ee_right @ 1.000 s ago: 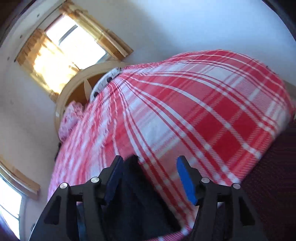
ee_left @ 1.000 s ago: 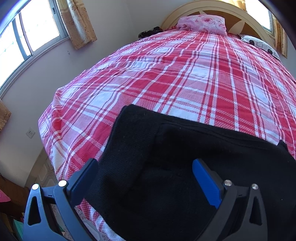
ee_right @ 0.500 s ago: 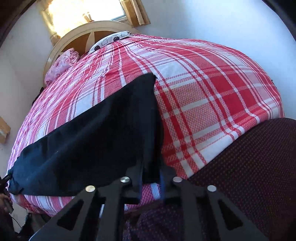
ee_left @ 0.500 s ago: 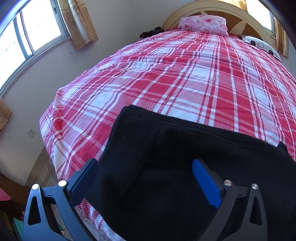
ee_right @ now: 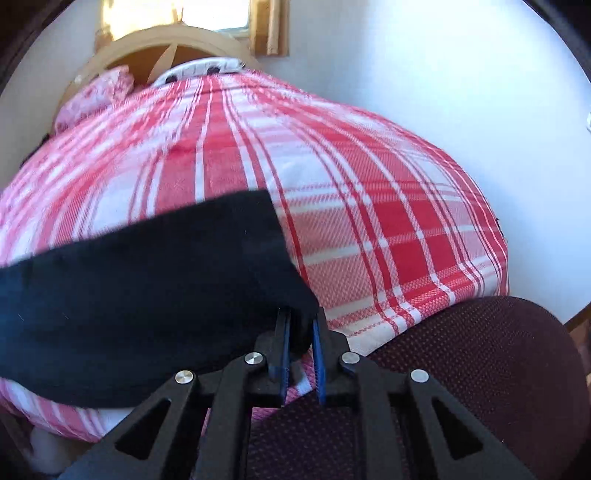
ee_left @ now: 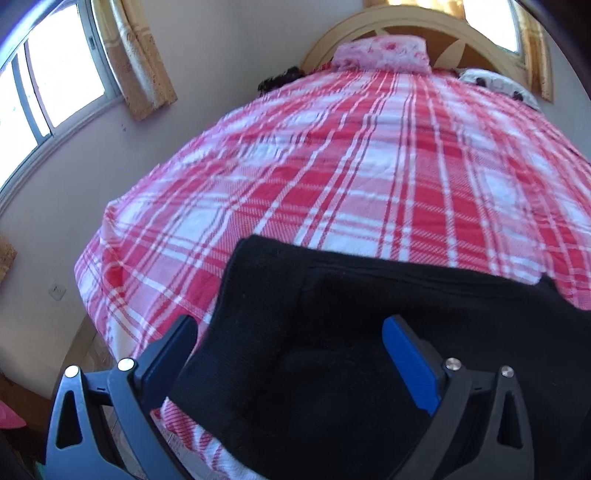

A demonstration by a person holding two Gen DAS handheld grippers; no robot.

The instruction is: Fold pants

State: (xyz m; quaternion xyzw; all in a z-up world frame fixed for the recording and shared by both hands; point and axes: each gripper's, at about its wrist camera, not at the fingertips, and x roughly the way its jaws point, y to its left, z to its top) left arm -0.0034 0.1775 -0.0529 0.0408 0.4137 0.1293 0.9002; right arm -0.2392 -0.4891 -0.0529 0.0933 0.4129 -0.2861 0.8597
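Note:
Black pants [ee_left: 332, 332] lie across the near end of a bed covered with a red and white plaid sheet [ee_left: 369, 166]. My left gripper [ee_left: 291, 354] is open above the thick end of the pants. Its blue pads [ee_left: 410, 369] stand wide on either side of the cloth and do not press it. In the right wrist view the pants [ee_right: 147, 288] stretch away to the left. My right gripper [ee_right: 301, 332] pinches their near right corner between its blue pads, and its jaws are opening slightly with the cloth still between them.
A pink pillow [ee_left: 380, 51] and a wooden headboard [ee_left: 406, 22] are at the far end of the bed. A window [ee_left: 55, 74] with a curtain [ee_left: 140, 66] is on the left wall. Dark maroon dotted fabric [ee_right: 480, 369] sits below my right gripper, at the bed's edge.
My right gripper rolled, swung over the pants' corner and went from open to closed on it. The left gripper stayed open over the pants and hardly moved.

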